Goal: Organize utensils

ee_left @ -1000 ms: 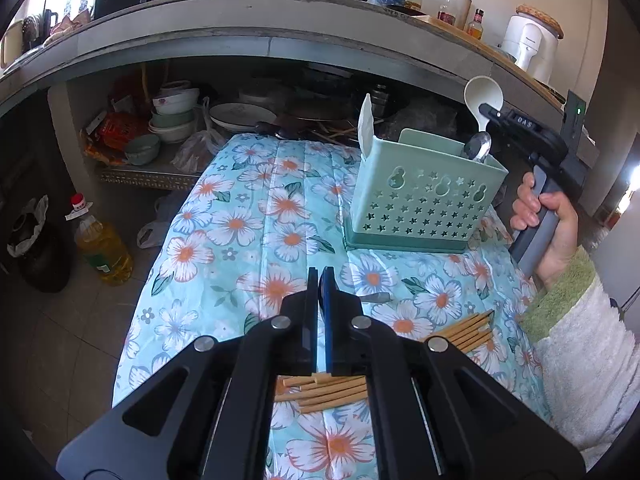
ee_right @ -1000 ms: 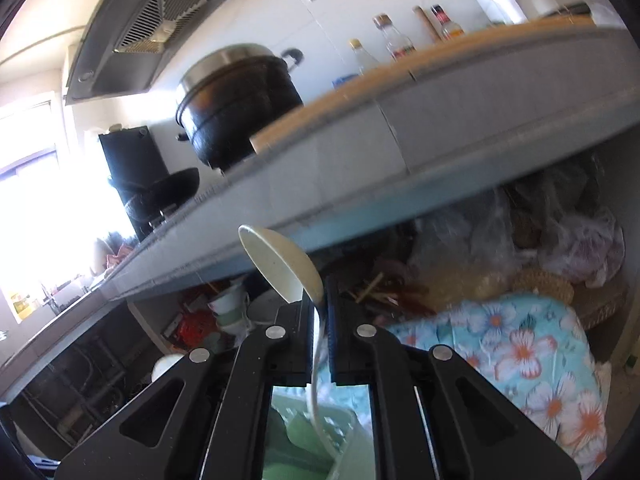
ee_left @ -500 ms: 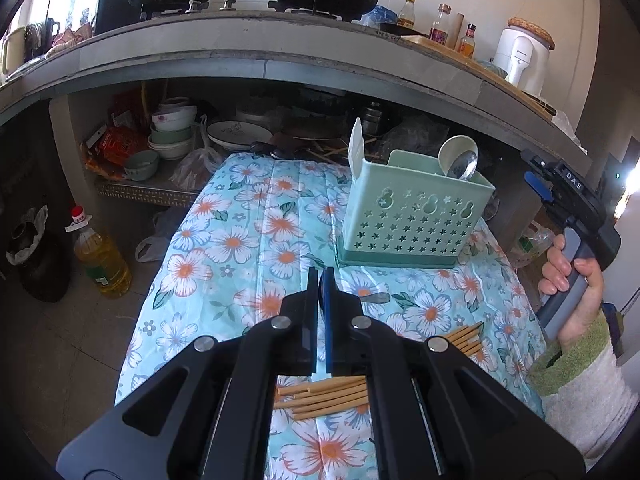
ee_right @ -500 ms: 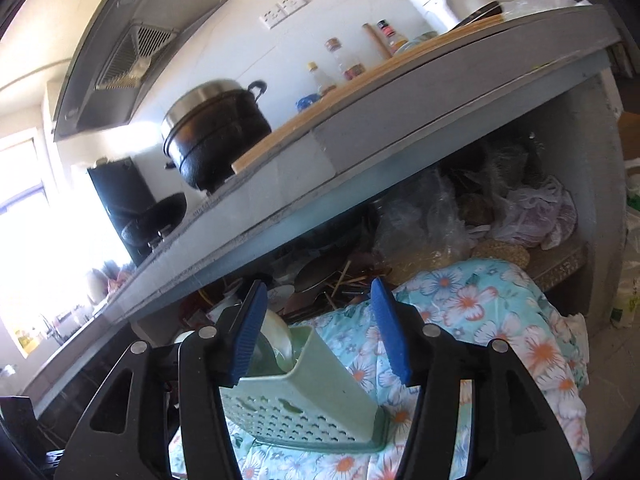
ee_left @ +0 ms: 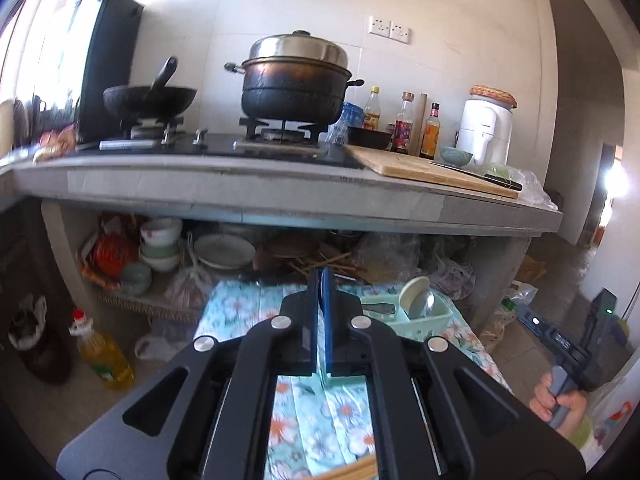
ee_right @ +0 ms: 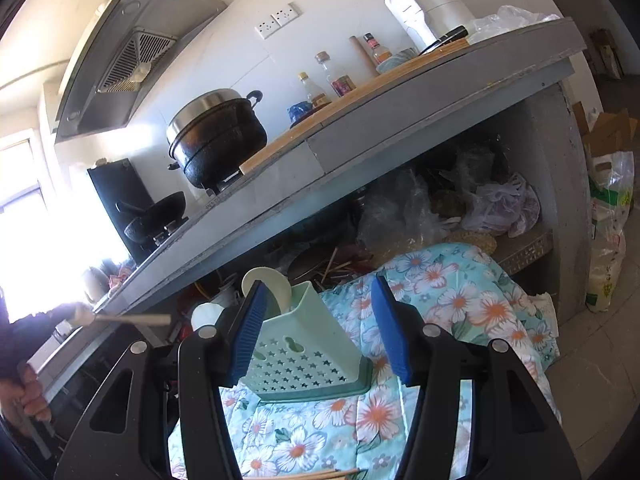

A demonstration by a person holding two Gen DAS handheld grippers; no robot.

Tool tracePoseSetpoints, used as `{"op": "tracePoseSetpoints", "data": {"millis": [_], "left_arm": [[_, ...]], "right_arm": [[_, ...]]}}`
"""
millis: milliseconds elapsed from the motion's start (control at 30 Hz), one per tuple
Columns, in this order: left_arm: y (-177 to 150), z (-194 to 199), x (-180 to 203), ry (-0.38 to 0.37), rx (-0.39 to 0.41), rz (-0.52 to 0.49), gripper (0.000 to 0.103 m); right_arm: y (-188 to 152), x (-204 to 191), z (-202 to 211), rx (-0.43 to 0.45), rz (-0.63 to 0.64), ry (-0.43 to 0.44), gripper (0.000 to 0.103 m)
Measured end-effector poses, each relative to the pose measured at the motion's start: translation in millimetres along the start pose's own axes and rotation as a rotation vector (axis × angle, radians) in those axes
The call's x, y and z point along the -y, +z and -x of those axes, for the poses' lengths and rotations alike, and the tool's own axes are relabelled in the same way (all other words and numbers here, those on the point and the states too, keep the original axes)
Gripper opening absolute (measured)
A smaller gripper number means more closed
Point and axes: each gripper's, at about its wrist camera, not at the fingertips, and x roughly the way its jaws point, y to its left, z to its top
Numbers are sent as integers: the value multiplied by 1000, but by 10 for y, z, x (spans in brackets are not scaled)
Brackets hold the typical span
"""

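Right wrist | perforated mint plastic caddy (ee_right: 308, 356) | ribbed blue fingers (ee_right: 390, 336) apart

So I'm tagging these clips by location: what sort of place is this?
A lived-in home kitchen, most likely: a lidded black pot and wok sit on a gas stove, sauce bottles line the counter, and bowls are stacked underneath.

1. Big blackened pot (ee_left: 294, 88) with a steel lid sits on the gas stove, a wok (ee_left: 150, 100) on the burner beside it.
2. Sauce bottles (ee_left: 403, 124) lined up behind a wooden cutting board (ee_left: 416, 166), knife on top.
3. White kettle (ee_left: 486, 128) at the counter's end.
4. Stacked bowls (ee_left: 160, 242) under the counter.
5. Oil bottle (ee_left: 102, 354) on the floor.
6. Range hood (ee_right: 128, 52) up top.
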Motion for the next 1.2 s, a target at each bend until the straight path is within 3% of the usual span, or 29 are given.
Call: {"op": "tracePoseSetpoints", "data": {"millis": [167,367,600,733,900,1067,1200], "left_arm": [[147,-356,158,49,-25,-91,1],[106,-919,287,103,-138,-190,1],[-30,-1322,329,63,-213,-185,2],[-73,-1361,237,1,-212,-88,17],[-176,-1275,178,-10,-208,-56,20],[-327,-1077,80,-21,-213,-24,29],[-584,-902,-3,-35,-252,5,36]], "right_arm": [[-96,10,155,-12,-8,10,53],[-182,65,296,-26,0,-20,53],[-249,106,306,-50,-14,-33,53],[-279,88,291,-59,-14,-32,53],[-313,55,260,-80,-1,-33,53],[-409,-39,218,-136,50,-47,53],[-546,-125,182,-207,111,-70,61]]}}
